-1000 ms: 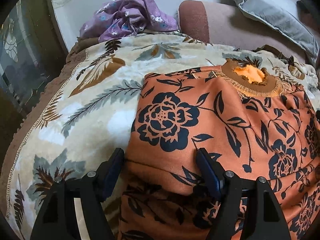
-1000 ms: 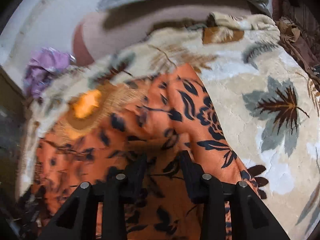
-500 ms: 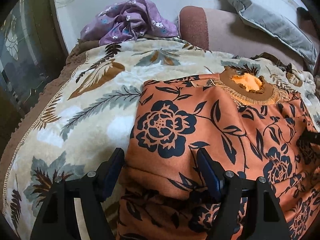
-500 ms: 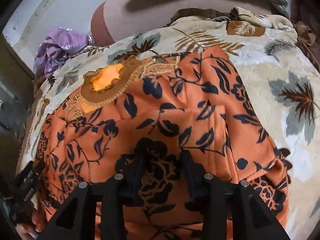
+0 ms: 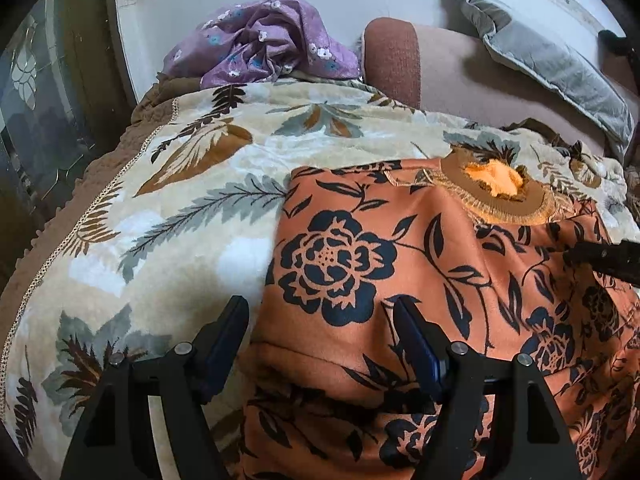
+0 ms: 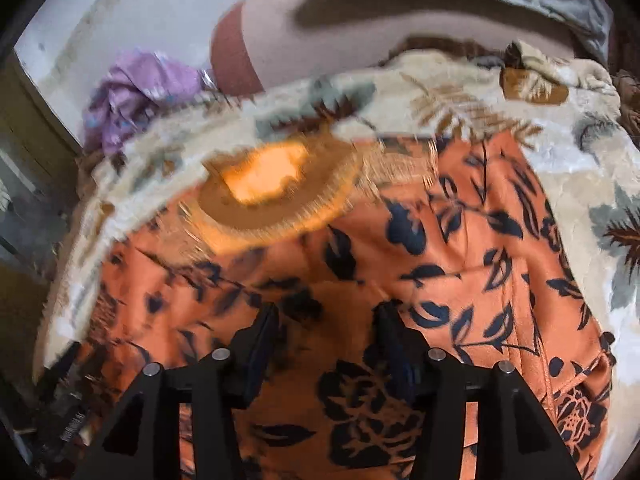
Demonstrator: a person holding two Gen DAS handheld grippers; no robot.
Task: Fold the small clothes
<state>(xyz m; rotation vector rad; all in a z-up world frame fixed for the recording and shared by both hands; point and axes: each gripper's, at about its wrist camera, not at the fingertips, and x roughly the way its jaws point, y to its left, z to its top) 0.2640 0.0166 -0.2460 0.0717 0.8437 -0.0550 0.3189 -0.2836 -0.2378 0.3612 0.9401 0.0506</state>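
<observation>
An orange garment (image 5: 400, 264) with dark blue flowers and a brown fringed collar (image 5: 500, 196) lies flat on a leaf-patterned blanket (image 5: 168, 240). My left gripper (image 5: 320, 322) stands open astride the garment's near left edge, one finger over the blanket, the other over the cloth. A folded-over hem lies between them. My right gripper (image 6: 328, 322) hovers over the middle of the garment (image 6: 460, 264) below the collar (image 6: 276, 200). Its jaws are opening, and the cloth lies under them, not pinched. That view is blurred. The right gripper's black tip (image 5: 604, 258) shows at the right.
A crumpled purple floral garment (image 5: 264, 40) lies at the blanket's far left corner by the wall. A brown-and-pink bolster (image 5: 424, 60) and a grey pillow (image 5: 552, 68) lie along the back. A dark glass door (image 5: 32, 128) stands beyond the bed's left edge.
The right gripper's jaws have widened and it has slid sideways over the garment, blurring its view. Its black tip now shows at the right of the left wrist view. The left gripper has stayed put.
</observation>
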